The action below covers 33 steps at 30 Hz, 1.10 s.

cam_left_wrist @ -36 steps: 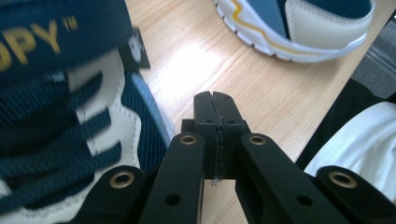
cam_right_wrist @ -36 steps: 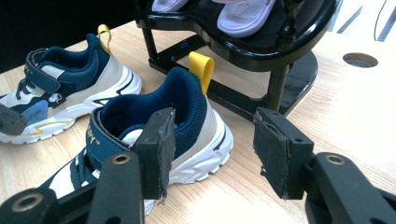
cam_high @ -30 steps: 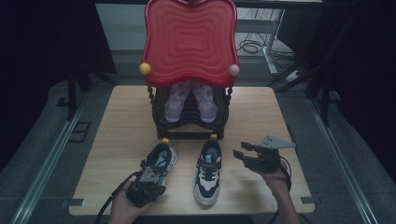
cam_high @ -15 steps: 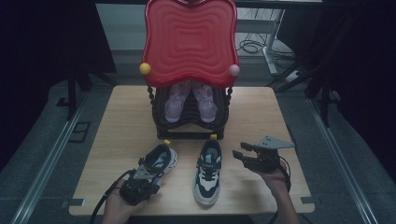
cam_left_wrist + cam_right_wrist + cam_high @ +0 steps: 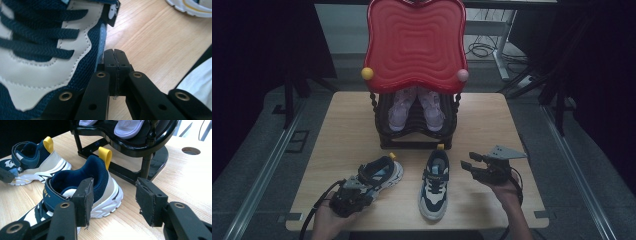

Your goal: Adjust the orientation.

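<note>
Beside left shoe (image 5: 379, 174), left tool (image 5: 115, 58) closed, empty; right tool (image 5: 113, 200) wide; strap lettering unreadable.

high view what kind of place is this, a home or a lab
Probably a lab or recording studio, not a home: a pale wooden table ringed by black curtains, metal floor rails, and loose cables on the grey floor behind.
</note>
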Motion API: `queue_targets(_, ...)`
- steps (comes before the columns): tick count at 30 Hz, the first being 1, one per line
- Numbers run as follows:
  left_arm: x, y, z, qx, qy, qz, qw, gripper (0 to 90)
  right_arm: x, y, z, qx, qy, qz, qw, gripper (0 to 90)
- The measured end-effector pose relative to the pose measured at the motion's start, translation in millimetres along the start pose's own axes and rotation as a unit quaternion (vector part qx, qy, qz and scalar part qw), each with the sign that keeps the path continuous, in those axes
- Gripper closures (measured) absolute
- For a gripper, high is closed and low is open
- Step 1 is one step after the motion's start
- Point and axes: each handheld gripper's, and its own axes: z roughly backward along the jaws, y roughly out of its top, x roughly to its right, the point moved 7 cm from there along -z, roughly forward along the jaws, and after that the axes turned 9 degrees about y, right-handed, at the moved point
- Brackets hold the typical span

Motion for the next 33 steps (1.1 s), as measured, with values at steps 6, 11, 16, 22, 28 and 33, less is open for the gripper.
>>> queue_targets(6,-14.7,-3.1,2.3,0.005,0.002,0.019,0.9998,90.0,0.8,-0.2,0.5,0.0,-0.001,-0.001,1.0,48.4)
queue_targets(11,-25.5,-5.1,3.7,0.01,0.007,0.034,0.9993,90.0,1.3,0.0,0.7,0.001,-0.003,-0.001,1.0,48.5)
queue_targets(16,-37.1,-7.7,2.7,0.012,0.015,0.051,0.9985,90.0,1.9,-0.9,-0.4,-0.002,-0.003,-0.001,1.0,48.5)
queue_targets(22,-51.1,-9.5,0.1,0.014,0.016,0.069,0.9974,90.0,2.9,-1.0,0.2,-0.001,-0.005,-0.003,1.0,48.5)
queue_targets(28,-62.1,-8.2,0.9,0.017,0.02,0.082,0.9962,90.0,2.5,-1.2,-0.4,-0.002,-0.005,-0.002,1.0,48.5)
queue_targets(33,-72.7,-5.3,-0.3,0.018,0.023,0.09,0.9955,90.0,2.7,-1.2,0.1,-0.002,-0.006,-0.002,1.0,48.5)
